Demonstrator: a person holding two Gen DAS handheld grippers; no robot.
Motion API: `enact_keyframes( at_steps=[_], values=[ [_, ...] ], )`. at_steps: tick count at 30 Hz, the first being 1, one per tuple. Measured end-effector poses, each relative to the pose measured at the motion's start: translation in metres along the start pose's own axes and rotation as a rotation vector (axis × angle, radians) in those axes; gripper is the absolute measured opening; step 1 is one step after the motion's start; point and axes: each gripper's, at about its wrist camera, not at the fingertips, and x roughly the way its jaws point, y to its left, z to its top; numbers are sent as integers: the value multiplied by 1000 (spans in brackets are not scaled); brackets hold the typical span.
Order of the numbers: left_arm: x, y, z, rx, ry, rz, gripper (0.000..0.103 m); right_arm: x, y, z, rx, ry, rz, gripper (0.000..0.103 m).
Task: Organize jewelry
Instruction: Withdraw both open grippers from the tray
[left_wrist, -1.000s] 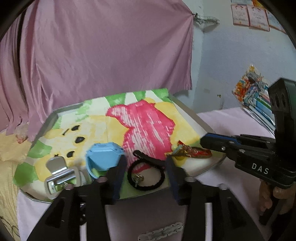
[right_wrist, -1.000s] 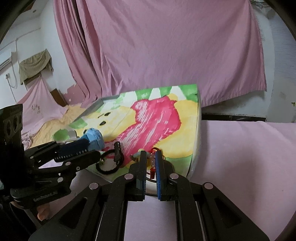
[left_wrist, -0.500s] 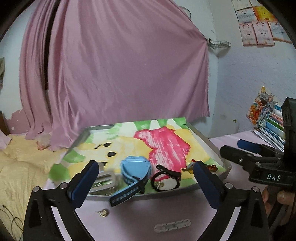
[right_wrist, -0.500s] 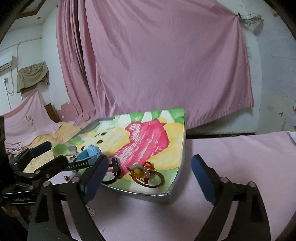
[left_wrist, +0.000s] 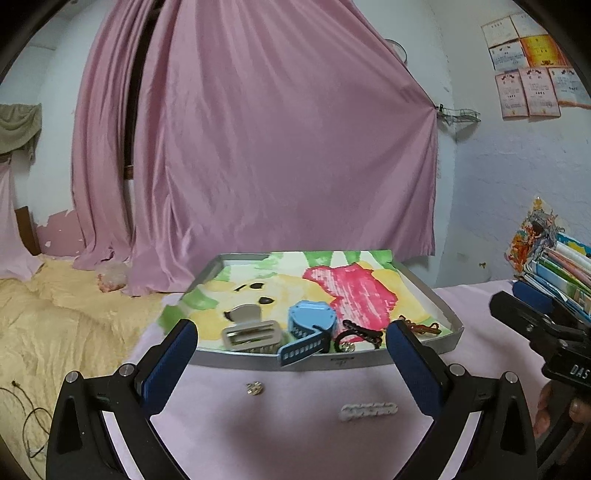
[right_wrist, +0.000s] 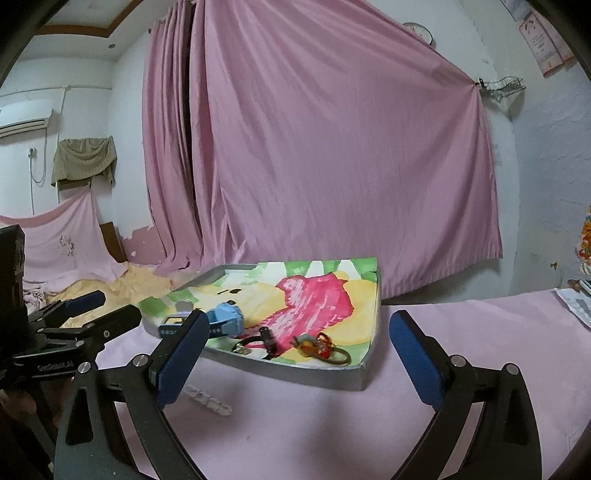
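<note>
From the left wrist, the left gripper (left_wrist: 291, 354) stands wide open and empty above the pink cloth (left_wrist: 295, 435), its blue pads spread to either side of the tray (left_wrist: 332, 359) ahead. Most of the jewelry lies along the tray's near edge: a silver clasp (left_wrist: 251, 334), a blue watch (left_wrist: 310, 320) whose strap (left_wrist: 303, 350) hangs out over the rim, a black hair tie (left_wrist: 356, 334), and a red-and-gold bracelet (left_wrist: 419, 326) at the near right corner. Two pieces are outside the tray on the cloth: a small stud (left_wrist: 255, 387) and a pale beaded clip (left_wrist: 368, 409). The risk here is the overhanging strap: a gripper reaching down for the stud could catch it and drag the watch out. The stud is also tiny and flat, so wide pads may push it along the soft cloth instead of pinching it. From the right wrist, the right gripper (right_wrist: 299, 354) is likewise spread open and holds nothing, with the tray slightly left of centre between its fingers and the other tool at far left. The watch (right_wrist: 227, 319), hair tie (right_wrist: 258, 338) and bracelet (right_wrist: 321, 347) crowd together, so closing on one may snag its neighbour. The clip (right_wrist: 208, 398) lies just behind the left finger, partly hidden, and could be knocked or pressed under it unseen.
</note>
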Motion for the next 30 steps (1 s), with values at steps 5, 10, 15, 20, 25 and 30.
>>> enact_keyframes(
  at_steps=[5, 10, 15, 20, 25, 30],
  values=[
    [-15, 15, -8, -37, -9, 19, 102, -15, 12, -6, -10, -6, -10, 96],
    [-29, 28, -18, -71, -19, 26, 102, -26, 23, -12, -5, 3, 1, 96],
    [-36, 40, -28, -77, -7, 40, 102, -32, 33, -18, -16, 22, 11, 96],
    [-36, 52, -39, -93, 12, 50, 102, -28, 40, -24, -16, 45, 15, 96],
    [-33, 61, -47, -94, 39, 61, 102, -19, 46, -31, -18, 84, 21, 96],
    [-20, 72, -47, -92, 147, 37, 102, 0, 52, -32, -83, 176, 21, 96]
  ],
)
